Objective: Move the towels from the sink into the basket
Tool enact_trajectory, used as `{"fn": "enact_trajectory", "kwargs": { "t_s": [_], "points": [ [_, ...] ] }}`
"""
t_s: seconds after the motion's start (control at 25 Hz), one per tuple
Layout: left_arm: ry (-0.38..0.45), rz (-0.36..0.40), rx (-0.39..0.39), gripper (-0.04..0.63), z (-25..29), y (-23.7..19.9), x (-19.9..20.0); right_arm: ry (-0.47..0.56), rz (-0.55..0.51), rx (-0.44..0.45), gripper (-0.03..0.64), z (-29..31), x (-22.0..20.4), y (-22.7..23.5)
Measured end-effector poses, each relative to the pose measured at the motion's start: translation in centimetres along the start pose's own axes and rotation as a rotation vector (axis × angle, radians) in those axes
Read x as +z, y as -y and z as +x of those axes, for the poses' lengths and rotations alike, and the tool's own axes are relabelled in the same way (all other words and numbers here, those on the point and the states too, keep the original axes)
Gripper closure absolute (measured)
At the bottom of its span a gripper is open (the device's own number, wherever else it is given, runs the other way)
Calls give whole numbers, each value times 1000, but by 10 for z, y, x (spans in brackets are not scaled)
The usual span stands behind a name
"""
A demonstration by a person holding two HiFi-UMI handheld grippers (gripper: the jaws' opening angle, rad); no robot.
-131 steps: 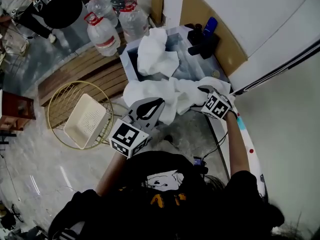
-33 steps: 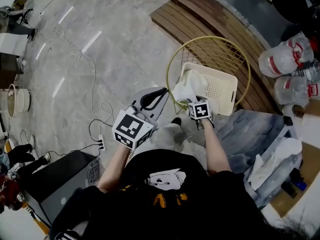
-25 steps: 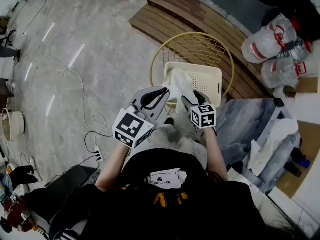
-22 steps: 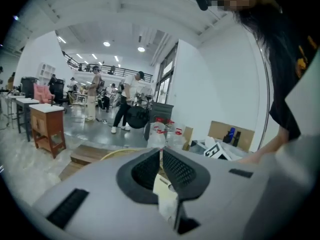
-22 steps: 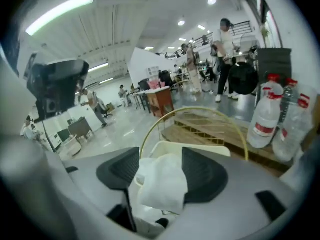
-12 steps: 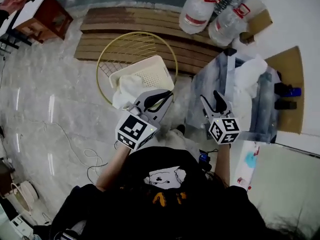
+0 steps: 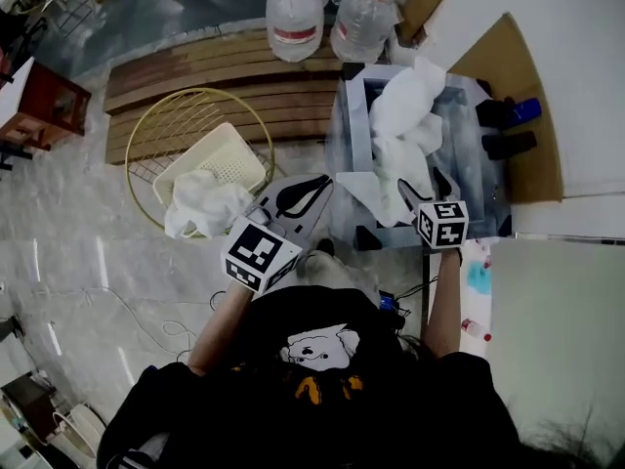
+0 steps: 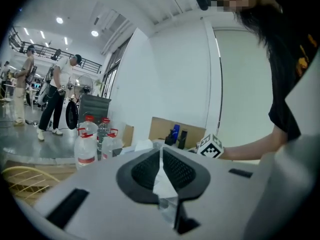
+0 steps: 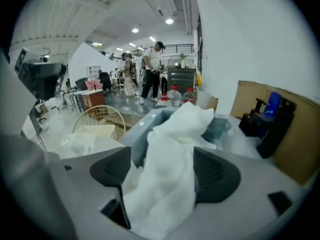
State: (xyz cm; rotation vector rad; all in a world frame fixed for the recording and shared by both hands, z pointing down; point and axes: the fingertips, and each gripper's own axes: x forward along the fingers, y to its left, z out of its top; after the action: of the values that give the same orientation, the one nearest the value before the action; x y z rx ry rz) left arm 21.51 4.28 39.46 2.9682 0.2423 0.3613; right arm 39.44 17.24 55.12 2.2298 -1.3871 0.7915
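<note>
A white towel [image 7: 402, 115] is heaped in the grey sink [image 7: 352, 115] and hangs over its near edge. My right gripper [image 7: 425, 182] is at that edge. Its jaws are opening and stand wide on either side of the towel [image 9: 172, 134] without pressing it. A second white towel [image 7: 200, 203] droops over the near rim of the cream basket [image 7: 229, 154], on the floor to the left. My left gripper [image 7: 325, 180] hovers between basket and sink, shut and empty. In the left gripper view its pads [image 8: 177, 169] meet at the tips.
The basket sits inside a gold wire ring [image 7: 146, 135] beside a slatted wooden platform [image 7: 195, 66]. Two big water bottles [image 7: 293, 18] stand behind the sink. Black and blue items [image 7: 508, 130] and cardboard [image 7: 508, 57] lie at the sink's far side. People stand far off.
My right gripper carried a towel from the sink to the basket, let it go there, and swung back to the sink. Its jaws now straddle the remaining towel. The left gripper stayed shut.
</note>
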Motion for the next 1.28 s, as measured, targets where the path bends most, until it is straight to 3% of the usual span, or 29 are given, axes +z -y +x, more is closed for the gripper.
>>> {"fn": "enact_trajectory", "kwargs": {
  "t_s": [0.24, 0.36, 0.48, 0.6, 0.64, 0.68, 0.76, 0.84, 1.04, 1.28],
  "points": [
    [-37, 4, 35, 572, 34, 21, -5, -315, -137, 224, 201, 67, -69, 18],
    [-58, 1, 79, 572, 35, 16, -9, -395, -120, 307, 199, 95, -86, 13],
    [-71, -8, 138, 572, 28, 6, -11, -418, -59, 333, 201, 116, -95, 7],
    [-73, -18, 185, 572, 20, -3, -12, -412, 11, 304, 204, 122, -99, 8],
    [-72, -21, 196, 572, 19, -4, -12, -414, 33, 290, 231, 119, -99, 8],
    [-70, -24, 206, 572, 17, -6, -12, -414, 50, 276, 303, 116, -98, 9],
    [-66, -27, 218, 572, 15, -7, -11, -388, 73, 239, 402, 108, -90, 10],
    [-64, -28, 224, 572, 13, -7, -10, -321, 81, 198, 442, 96, -76, 11],
    [-56, -34, 231, 572, 0, -9, -9, -107, 89, 133, 463, 39, -21, 2],
    [-23, -28, 223, 572, -16, -20, -8, 189, 81, 71, 465, -48, 82, -6]
  ]
}}
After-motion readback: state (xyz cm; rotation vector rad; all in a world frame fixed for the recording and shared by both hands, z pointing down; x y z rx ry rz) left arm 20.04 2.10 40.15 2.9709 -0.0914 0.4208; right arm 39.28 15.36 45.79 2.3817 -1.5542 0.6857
